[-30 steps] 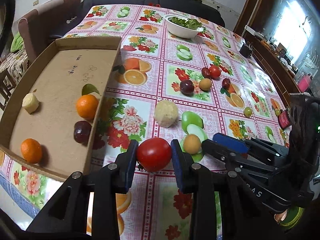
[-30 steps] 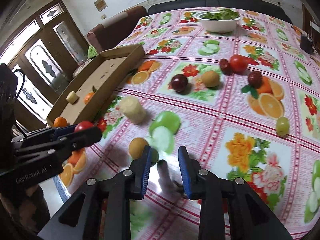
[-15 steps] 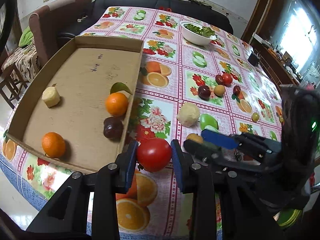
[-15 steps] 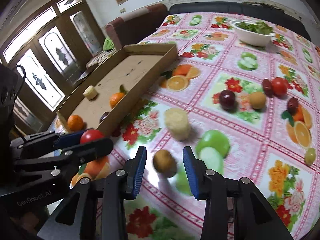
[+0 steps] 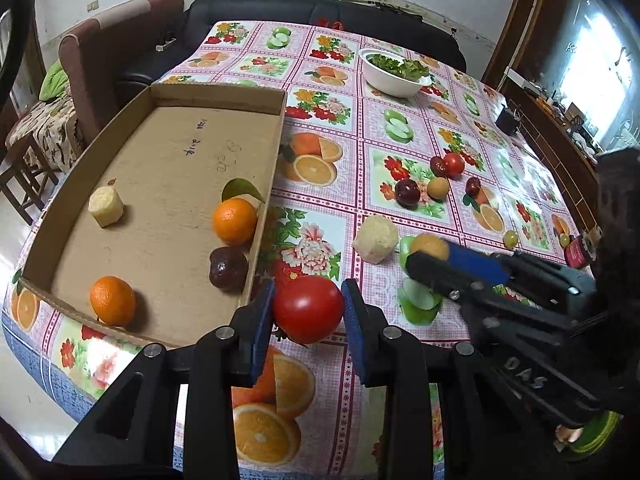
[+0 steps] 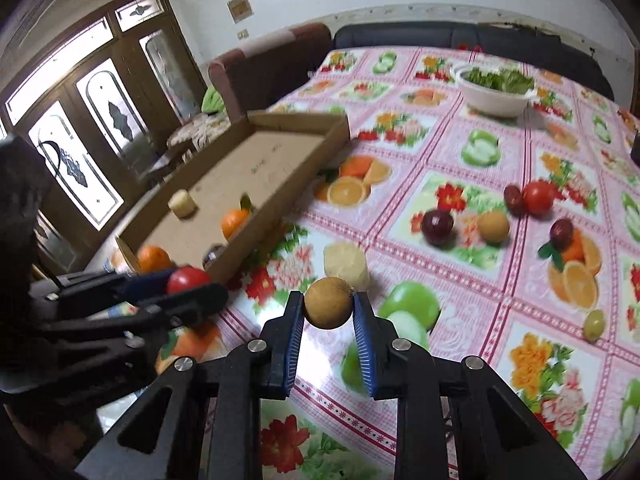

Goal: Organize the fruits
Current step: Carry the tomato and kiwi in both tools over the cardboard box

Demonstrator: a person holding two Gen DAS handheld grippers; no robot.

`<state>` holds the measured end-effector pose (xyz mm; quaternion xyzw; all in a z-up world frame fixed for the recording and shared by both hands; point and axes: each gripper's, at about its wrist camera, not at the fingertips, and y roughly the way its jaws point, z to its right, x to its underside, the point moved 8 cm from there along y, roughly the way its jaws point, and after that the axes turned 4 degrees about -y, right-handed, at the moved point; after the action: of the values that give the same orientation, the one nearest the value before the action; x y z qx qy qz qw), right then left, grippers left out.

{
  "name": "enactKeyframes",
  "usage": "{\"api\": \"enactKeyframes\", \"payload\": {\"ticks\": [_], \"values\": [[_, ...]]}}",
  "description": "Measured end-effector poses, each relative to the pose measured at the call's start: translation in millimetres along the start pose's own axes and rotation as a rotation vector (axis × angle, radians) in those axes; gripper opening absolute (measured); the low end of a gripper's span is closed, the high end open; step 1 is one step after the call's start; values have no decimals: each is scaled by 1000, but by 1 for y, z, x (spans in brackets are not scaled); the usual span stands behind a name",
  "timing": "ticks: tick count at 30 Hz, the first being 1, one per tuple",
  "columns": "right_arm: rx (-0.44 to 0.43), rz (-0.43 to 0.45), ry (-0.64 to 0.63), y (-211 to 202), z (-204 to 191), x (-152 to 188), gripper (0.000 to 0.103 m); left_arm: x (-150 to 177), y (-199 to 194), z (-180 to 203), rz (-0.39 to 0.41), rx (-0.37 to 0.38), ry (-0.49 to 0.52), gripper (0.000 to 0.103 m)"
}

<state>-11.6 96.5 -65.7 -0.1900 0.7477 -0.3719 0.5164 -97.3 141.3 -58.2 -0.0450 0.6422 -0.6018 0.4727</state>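
Observation:
My left gripper is shut on a red tomato and holds it above the table, just right of the cardboard tray's near corner. My right gripper is shut on a small brown round fruit, lifted above the table; it also shows in the left wrist view. The tray holds two oranges, a dark plum and a pale peeled piece. Loose fruits lie on the tablecloth: a pale peeled chunk, a dark plum, a brown fruit and a tomato.
A white bowl of greens stands at the far side of the table. A small green grape lies at the right. A brown armchair and dark sofa border the table. The table's near edge is just below the tray.
My right gripper closed on the brown fruit and lifted it off the table. My left gripper rose and pulled back with the tomato, so more of the tray shows.

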Motion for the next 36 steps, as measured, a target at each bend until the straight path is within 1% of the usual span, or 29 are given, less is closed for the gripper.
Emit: {"api": "enactKeyframes", "payload": {"ticks": [5,11,21,28,36], "values": [[-10,43,-9,-13,-6,-16,25,-6,-4,-6,19,-22,0,31],[-27,56,-25,-13,-16,-27,25,-13,-9,-18,41,-46,-11,31],[-54,50,-56,-1,-34,-38,25,-19,-9,-40,52,-68,-47,31],[-61,44,-66,5,-42,-43,25,-24,-9,-52,57,-70,-71,31],[-80,30,-62,16,-47,-49,25,-39,-9,-86,71,-96,-130,31]]}}
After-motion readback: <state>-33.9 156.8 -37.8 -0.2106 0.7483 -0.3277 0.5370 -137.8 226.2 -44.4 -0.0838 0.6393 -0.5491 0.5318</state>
